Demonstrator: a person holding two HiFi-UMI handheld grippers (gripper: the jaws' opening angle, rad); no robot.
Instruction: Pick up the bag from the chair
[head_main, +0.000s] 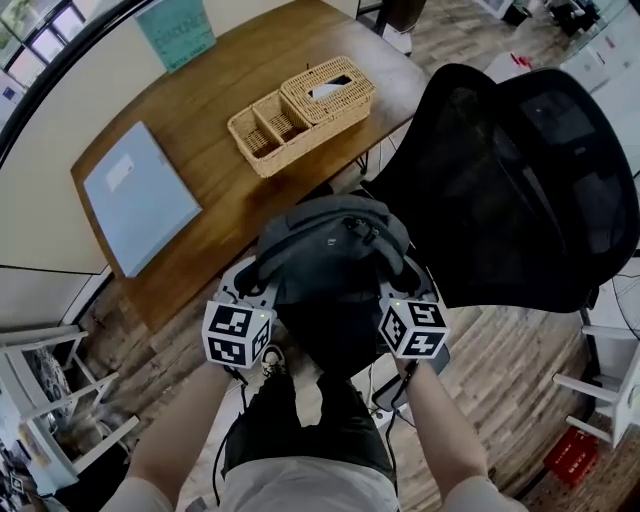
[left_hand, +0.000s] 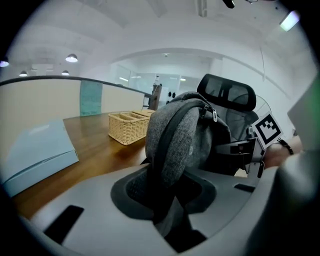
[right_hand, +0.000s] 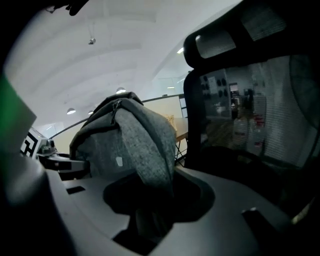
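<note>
Both grippers are on the grey fabric bag, one each side.

Left gripper: jaws clamped on a fold of grey fabric and the dark strap that runs over the bag's end. The left gripper view shows the material pinched in the jaw throat, with the bag standing up just past it.

Right gripper: jaws closed on a hanging fold of the same fabric. The bag body fills the middle of its view.

Bag position: held between the two grippers in front of the person, above their legs, zipped top facing up. It's just beside the black mesh office chair, which stands to the person's right with its backrest turned side-on. Can't tell whether the bag's underside still touches the seat, because the area below the bag is all dark.

Brown wooden desk is ahead, bag near its front edge. On the desk:
- light blue flat folder at left
- open woven wicker basket, divided into compartments
- woven wicker tissue box, touching the basket's right end
- teal card, against the wall at the back

Wood-plank floor is under the chair.
</note>
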